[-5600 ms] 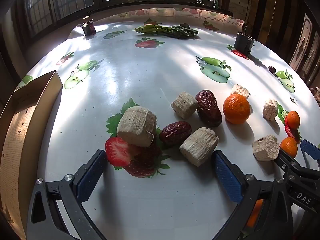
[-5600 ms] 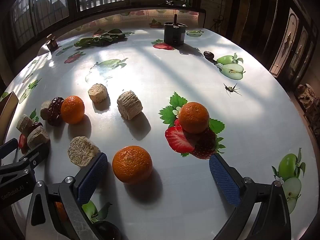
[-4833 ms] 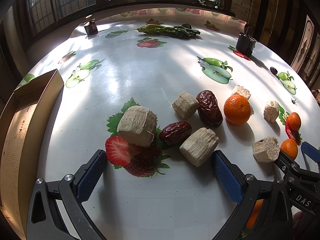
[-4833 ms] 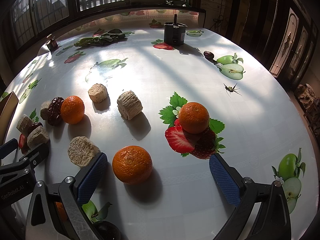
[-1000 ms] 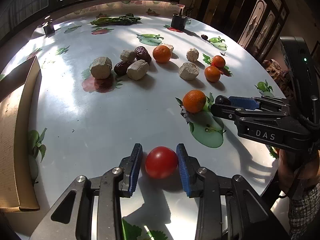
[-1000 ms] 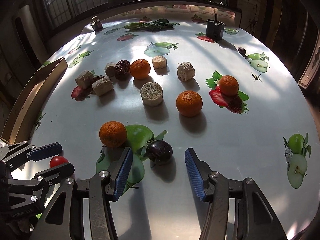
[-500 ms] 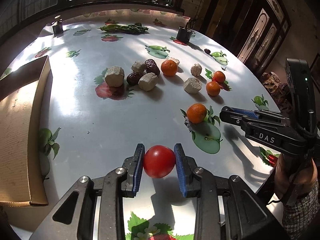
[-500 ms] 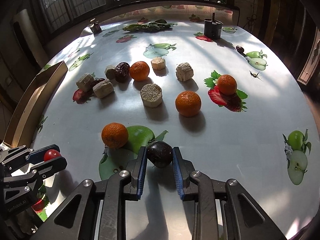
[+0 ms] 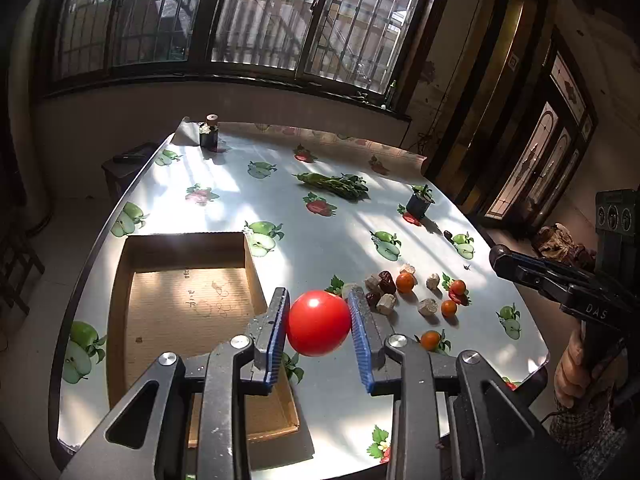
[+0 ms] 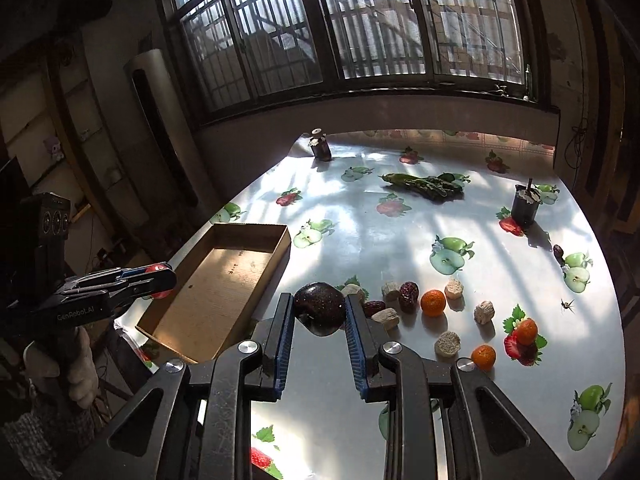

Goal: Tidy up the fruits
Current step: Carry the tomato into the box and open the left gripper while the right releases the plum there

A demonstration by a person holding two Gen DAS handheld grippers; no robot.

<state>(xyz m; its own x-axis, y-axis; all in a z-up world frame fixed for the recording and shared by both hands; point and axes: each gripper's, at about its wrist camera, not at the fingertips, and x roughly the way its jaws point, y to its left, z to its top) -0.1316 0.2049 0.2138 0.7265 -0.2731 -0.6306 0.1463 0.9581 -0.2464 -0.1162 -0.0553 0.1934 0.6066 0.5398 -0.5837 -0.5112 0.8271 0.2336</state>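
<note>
Raised off the table (image 9: pixel 328 240) since the previous frame: left gripper (image 9: pixel 319 322) clamped on red tomato (image 9: pixel 318 323); right gripper (image 10: pixel 320 314) clamped on dark plum (image 10: pixel 320 309). Both fruits held aloft beside open cardboard box (image 9: pixel 188 304). Farther on table: oranges (image 10: pixel 434 303), dates, pale chunks.

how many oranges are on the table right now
4 in the left wrist view: one beside the dates, one on the strawberry print, one just nearer, and one nearest the left gripper. The grippers may hide more.
</note>
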